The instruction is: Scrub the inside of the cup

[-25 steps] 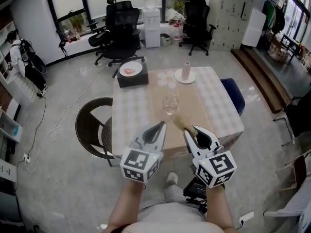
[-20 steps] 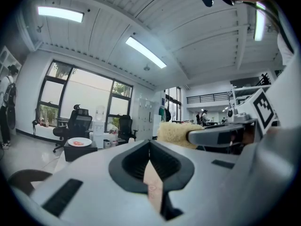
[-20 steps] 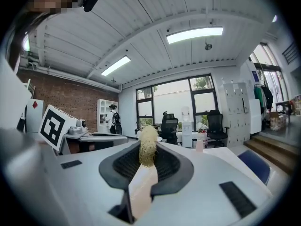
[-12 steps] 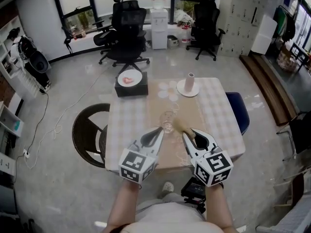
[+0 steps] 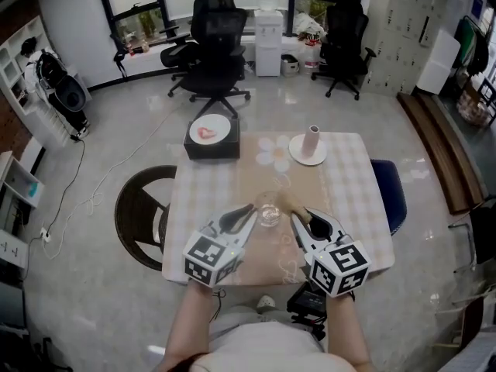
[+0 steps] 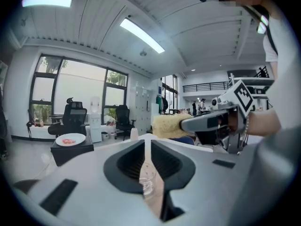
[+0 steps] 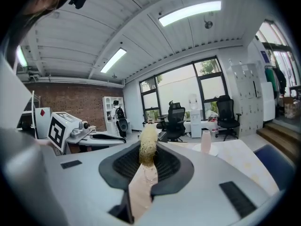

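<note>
- Cup (image 5: 269, 210) of clear glass is stood upright on the table (image 5: 349, 184), near the front edge and between the two grippers. As far as can be seen, it is touched by neither of them.
- Its long axis is vertical and its mouth is turned up, so the inside can be reached only from above.
- On the right gripper (image 5: 304, 214) the jaws are clamped on a yellowish sponge (image 5: 288, 201), which sticks out forward past the tips. It is gripped by its rear part, probably so that the soft free end can be pushed into the cup.
- The sponge is pointed forward and a little to the left, toward the cup, with its end just beside the rim. It is held nearly level and is not yet tipped down into the mouth.
- On the left gripper (image 5: 249, 209) the jaws are almost together. Only a thin slit is left between them, and nothing is clamped.
- The left tips are placed just beside the left side of the cup, probably so that it can be steadied. For a grip on the wall, these jaws would have to be opened first.
- Scrubbing is judged as not yet begun.
</note>
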Available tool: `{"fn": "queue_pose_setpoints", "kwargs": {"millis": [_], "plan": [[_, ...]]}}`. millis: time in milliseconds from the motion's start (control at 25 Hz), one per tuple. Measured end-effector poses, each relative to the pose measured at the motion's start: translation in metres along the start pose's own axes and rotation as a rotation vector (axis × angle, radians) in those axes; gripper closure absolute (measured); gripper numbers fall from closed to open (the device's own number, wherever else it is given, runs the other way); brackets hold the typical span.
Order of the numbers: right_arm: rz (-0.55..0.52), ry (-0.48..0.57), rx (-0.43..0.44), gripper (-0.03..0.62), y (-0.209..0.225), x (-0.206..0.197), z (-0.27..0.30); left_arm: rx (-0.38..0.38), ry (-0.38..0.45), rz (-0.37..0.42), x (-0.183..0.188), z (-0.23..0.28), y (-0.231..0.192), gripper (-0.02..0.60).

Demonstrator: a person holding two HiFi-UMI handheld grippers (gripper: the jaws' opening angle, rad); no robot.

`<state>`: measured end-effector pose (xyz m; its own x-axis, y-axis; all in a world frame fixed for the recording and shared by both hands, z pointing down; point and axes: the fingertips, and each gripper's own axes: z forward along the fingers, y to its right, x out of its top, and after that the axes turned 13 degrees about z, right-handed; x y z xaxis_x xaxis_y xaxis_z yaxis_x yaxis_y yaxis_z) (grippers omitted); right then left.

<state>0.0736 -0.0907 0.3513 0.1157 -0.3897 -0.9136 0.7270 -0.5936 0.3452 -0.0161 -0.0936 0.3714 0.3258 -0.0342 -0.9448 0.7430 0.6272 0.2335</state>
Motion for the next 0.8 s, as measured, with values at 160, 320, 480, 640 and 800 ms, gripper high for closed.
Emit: {"fn": "queue_pose_setpoints", "kwargs": {"millis": [160,320,480,640,800], "plan": [[0.011,-0.011,0.0,0.521,0.008,-0.002,0.01,-0.047,-0.042,-0.019,-0.022,0.006,-0.006,0.418],[0.004,-0.026,0.0,0.522,0.012,-0.005,0.017,-0.09,-0.066,0.022,-0.031,0.008,-0.01,0.405],[-0.001,-0.03,-0.013,0.52,0.02,-0.001,0.027,-0.202,-0.14,0.104,-0.059,0.016,-0.006,0.416],[-0.016,-0.053,-0.02,0.52,0.027,0.0,0.038,-0.291,-0.19,0.135,-0.082,0.023,-0.006,0.417],[-0.026,-0.094,-0.052,0.52,0.036,-0.004,0.044,-0.364,-0.225,0.166,-0.1,0.033,-0.006,0.42]]}}
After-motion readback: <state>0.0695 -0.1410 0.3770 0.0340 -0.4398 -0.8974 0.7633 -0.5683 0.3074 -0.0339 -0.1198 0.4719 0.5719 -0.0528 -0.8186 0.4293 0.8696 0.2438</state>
